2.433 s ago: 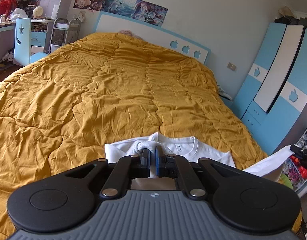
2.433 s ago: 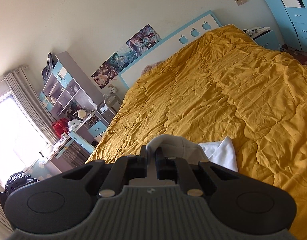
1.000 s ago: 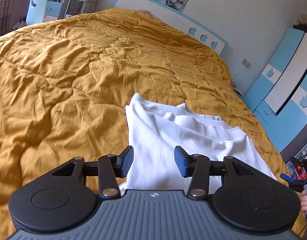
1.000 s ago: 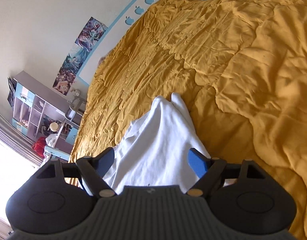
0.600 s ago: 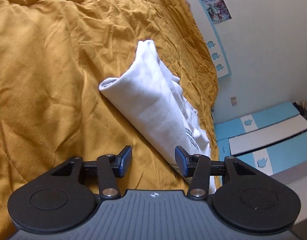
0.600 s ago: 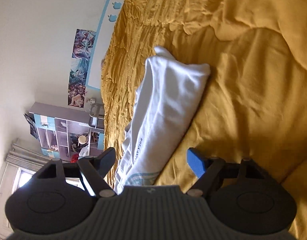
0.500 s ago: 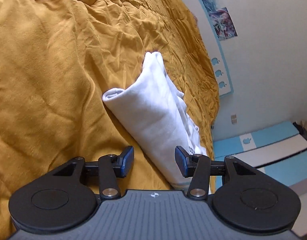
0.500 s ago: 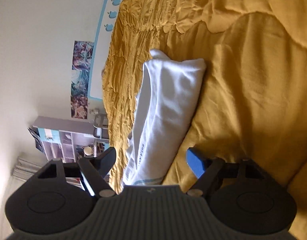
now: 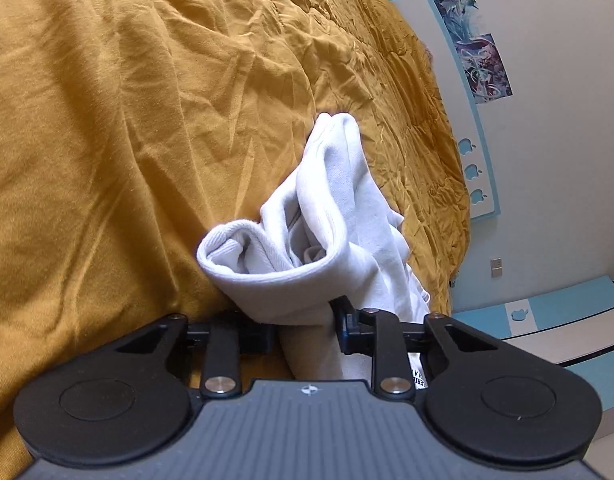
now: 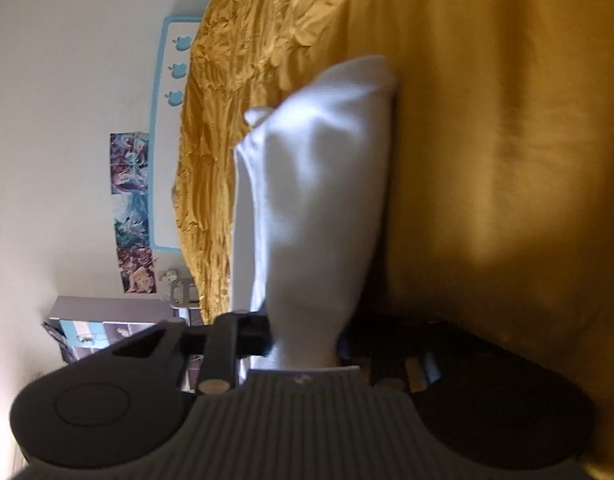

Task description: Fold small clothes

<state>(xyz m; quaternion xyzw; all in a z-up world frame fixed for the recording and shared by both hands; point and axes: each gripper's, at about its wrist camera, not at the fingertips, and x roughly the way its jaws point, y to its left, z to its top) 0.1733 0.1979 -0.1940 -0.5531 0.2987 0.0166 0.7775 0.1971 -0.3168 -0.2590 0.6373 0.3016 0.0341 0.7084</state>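
1. So, nearest first: the left gripper (image 9: 303, 330) has just been closing and now pinches one end of the white shirt (image 9: 331, 220).
2. Same for the right gripper (image 10: 303, 338), clamped on the shirt's other end.
3. Beyond them, the shirt lies half-folded on the orange duvet (image 9: 127, 120).
4. Risk, I reckon: thick bunched layers could slip loose when lifted and undo the fold.

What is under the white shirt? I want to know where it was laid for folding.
The shirt lies on a yellow quilt, with the quilt showing all round it. Whatever lies directly beneath the folded cloth is covered.
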